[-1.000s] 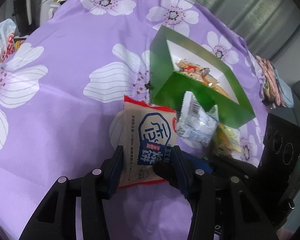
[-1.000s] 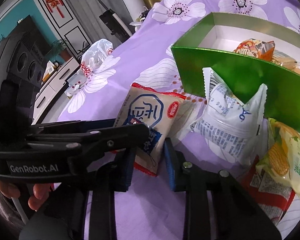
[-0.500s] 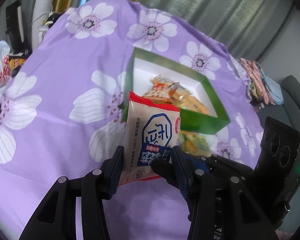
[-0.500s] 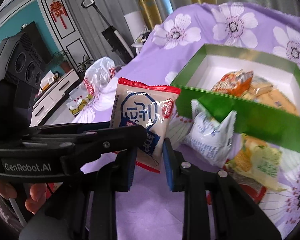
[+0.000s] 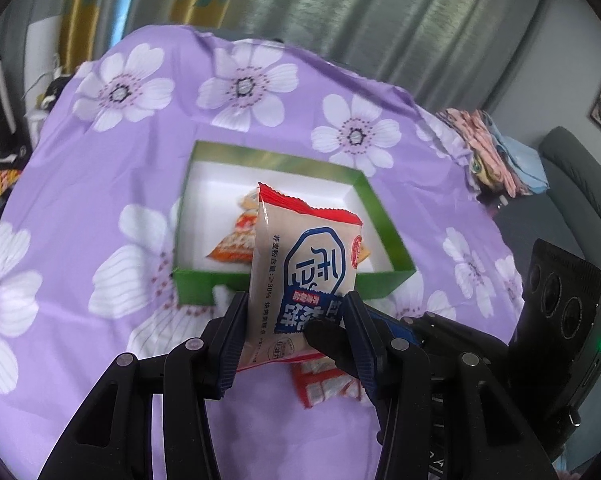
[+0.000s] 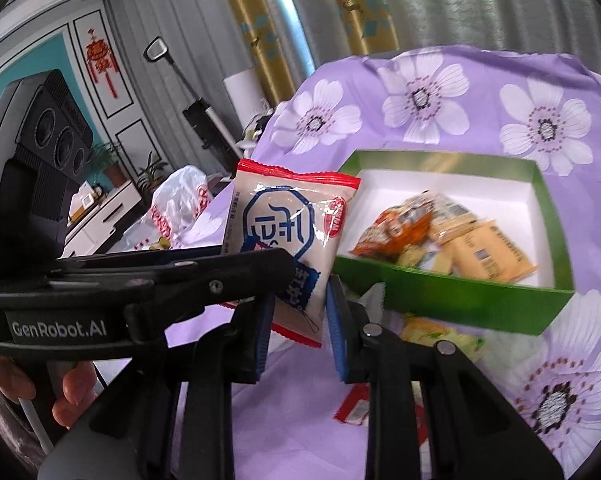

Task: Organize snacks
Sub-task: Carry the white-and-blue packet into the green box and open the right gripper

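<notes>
My left gripper [image 5: 294, 336] is shut on a beige snack packet with a red top edge and blue print [image 5: 304, 264]. It holds the packet upright in the air, near the front wall of the green box [image 5: 196, 288]. The box has a white inside and holds several orange and yellow packets [image 6: 440, 236]. The held packet also shows in the right wrist view [image 6: 288, 240], with the left gripper's arm across it. My right gripper [image 6: 298, 332] is open, its fingers either side of the packet's lower corner.
A purple cloth with white flowers [image 5: 100, 184] covers the table. A red-and-white packet [image 5: 324, 384] lies under the grippers, and a yellow-green packet [image 6: 440, 332] lies in front of the box. A white plastic bag [image 6: 180, 204] sits at the left edge.
My left gripper has lifted the beige packet off the cloth and raised it in front of the box. Both views have risen and tilted up, so the box looks farther and lower.
</notes>
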The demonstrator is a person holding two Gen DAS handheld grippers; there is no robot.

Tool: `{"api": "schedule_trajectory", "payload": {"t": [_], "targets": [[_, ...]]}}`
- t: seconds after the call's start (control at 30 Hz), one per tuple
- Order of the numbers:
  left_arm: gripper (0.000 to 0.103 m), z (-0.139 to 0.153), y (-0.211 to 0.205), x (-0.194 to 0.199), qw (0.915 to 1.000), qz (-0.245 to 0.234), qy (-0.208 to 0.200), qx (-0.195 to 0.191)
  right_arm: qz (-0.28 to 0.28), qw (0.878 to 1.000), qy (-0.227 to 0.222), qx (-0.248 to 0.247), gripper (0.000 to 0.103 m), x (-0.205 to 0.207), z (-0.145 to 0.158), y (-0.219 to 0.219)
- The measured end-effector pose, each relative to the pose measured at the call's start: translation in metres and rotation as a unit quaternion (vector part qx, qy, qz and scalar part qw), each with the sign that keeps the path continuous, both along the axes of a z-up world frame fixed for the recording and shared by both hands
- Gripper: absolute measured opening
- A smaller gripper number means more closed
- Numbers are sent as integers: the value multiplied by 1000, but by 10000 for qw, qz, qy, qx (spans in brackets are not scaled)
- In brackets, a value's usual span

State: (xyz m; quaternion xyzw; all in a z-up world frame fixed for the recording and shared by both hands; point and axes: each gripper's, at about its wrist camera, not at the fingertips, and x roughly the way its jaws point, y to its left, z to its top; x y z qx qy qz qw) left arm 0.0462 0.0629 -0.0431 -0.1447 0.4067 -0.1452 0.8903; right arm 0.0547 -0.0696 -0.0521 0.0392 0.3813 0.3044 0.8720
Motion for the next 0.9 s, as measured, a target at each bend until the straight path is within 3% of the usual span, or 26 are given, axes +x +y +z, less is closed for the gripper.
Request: {"api": "schedule_trajectory", "payload": {"t": [0.5,0.9], "targets": [[48,8,-39,56,9990,-421,-45,115,-471,9988,-161,21,26,44,6,-41],[48,-13,-55,105,9980,-539,312,-75,-642,9979,39,-86,26,85,-9,-62]]}}
